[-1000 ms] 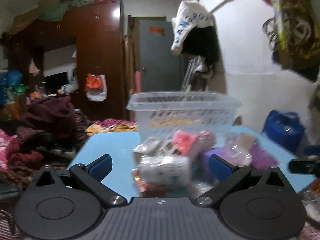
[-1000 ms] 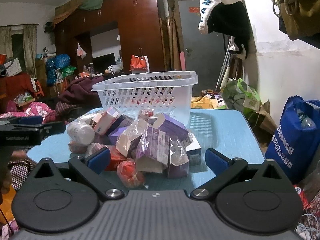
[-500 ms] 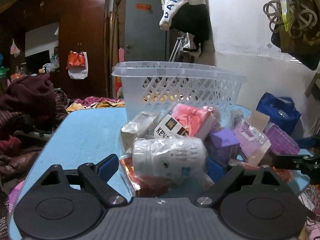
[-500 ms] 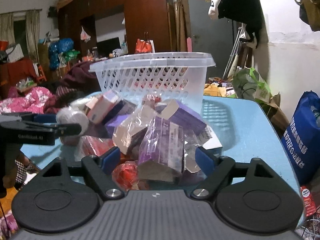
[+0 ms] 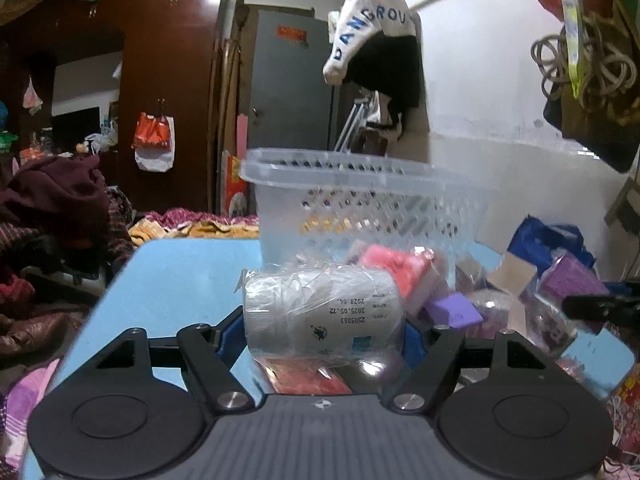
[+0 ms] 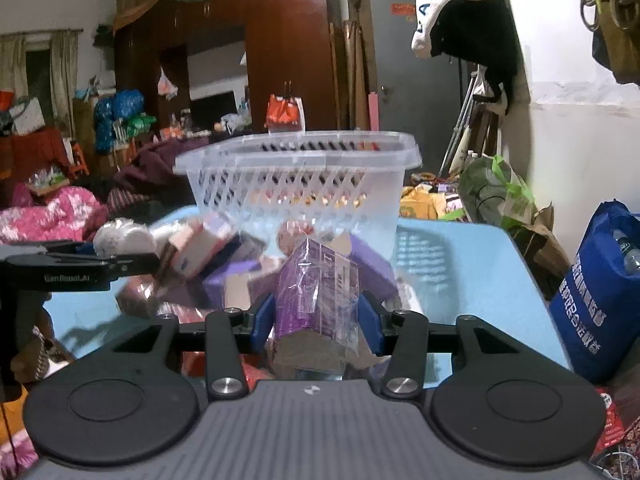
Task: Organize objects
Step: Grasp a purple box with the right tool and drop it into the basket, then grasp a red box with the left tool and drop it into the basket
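**On the blue table: both grippers closed on bagged items in front of the basket**

On the blue table (image 5: 176,280) I have the left gripper (image 5: 324,330) clamped on a white bottle (image 5: 324,316) wrapped in clear plastic. The bottle lies on its side, long axis crosswise between the blue pads, cap end toward my left, printed date upside down. Only this view shows that print, along with a pink pack (image 5: 390,266) and a small purple box (image 5: 452,310) just behind the bottle.

The right wrist view shows the right gripper (image 6: 316,318) closed on a purple box (image 6: 316,292) in a clear bag, standing roughly upright and tilted slightly. It also catches the left gripper from the side (image 6: 72,268), at the left of the pile.

The clear plastic basket (image 6: 296,188) stands behind the pile (image 6: 216,264), touching it. Through the lattice I see small coloured shapes; whether they lie inside or behind the basket, I cannot tell.
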The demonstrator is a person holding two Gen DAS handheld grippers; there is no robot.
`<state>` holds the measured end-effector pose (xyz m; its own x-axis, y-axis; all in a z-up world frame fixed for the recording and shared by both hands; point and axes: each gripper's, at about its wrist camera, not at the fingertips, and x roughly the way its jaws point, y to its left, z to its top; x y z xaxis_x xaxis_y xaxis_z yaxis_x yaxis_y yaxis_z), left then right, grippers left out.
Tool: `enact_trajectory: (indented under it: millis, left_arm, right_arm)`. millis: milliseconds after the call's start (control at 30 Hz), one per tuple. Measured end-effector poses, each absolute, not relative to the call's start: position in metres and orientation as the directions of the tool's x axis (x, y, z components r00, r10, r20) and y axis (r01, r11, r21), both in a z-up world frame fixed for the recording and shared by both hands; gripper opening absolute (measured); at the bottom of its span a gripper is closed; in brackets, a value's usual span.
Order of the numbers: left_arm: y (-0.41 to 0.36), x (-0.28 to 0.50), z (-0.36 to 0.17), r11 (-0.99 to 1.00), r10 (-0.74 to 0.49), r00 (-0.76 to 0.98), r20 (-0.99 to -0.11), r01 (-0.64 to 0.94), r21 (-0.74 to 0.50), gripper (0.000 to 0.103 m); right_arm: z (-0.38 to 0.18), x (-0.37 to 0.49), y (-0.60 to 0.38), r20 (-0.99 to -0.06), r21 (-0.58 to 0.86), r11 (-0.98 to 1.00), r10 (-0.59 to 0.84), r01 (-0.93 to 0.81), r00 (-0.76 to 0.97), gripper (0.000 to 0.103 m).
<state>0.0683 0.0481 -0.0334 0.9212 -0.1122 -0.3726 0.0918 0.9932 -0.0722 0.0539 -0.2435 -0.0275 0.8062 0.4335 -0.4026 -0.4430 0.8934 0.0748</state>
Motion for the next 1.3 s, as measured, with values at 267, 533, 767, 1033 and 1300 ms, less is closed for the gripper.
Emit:
enact_trajectory:
  millis: [267, 533, 767, 1033, 1300]
  left_arm:
    - [0.053, 0.121, 0.038, 0.986, -0.157, 0.936, -0.316, 0.131, -0.101, 0.077]
    - [0.04, 0.223, 0.07, 0.994, -0.103, 0.918, -0.384, 0.082, -0.072, 0.083]
    - [0.061, 0.165, 0.047, 0.994, -0.104, 0.935, -0.339, 0.092, -0.051, 0.103]
    - [0.073, 0.07, -0.031, 0.991, -0.13, 0.887, -0.444, 0.123, -0.045, 0.103]
    - [0.052, 0.071, -0.058, 0.996, -0.066, 0.883, -0.466, 0.089, 0.027, 0.097]
  right_arm:
    - [0.043, 0.106, -0.221, -0.305, 0.08, 0.87, 0.486, -0.486, 0.819, 0.05]
    - [0.07, 0.209, -0.16, -0.387, -0.045, 0.879, 0.424, -0.476, 0.819, 0.052]
    - [0.043, 0.142, -0.198, -0.315, -0.073, 0.888, 0.412, -0.454, 0.855, 0.103]
    - [-0.045, 0.046, -0.25, -0.398, 0.088, 0.856, 0.5, -0.51, 0.769, 0.103]
    - [-0.07, 0.044, -0.22, -0.438, 0.076, 0.826, 0.53, -0.558, 0.726, 0.082]
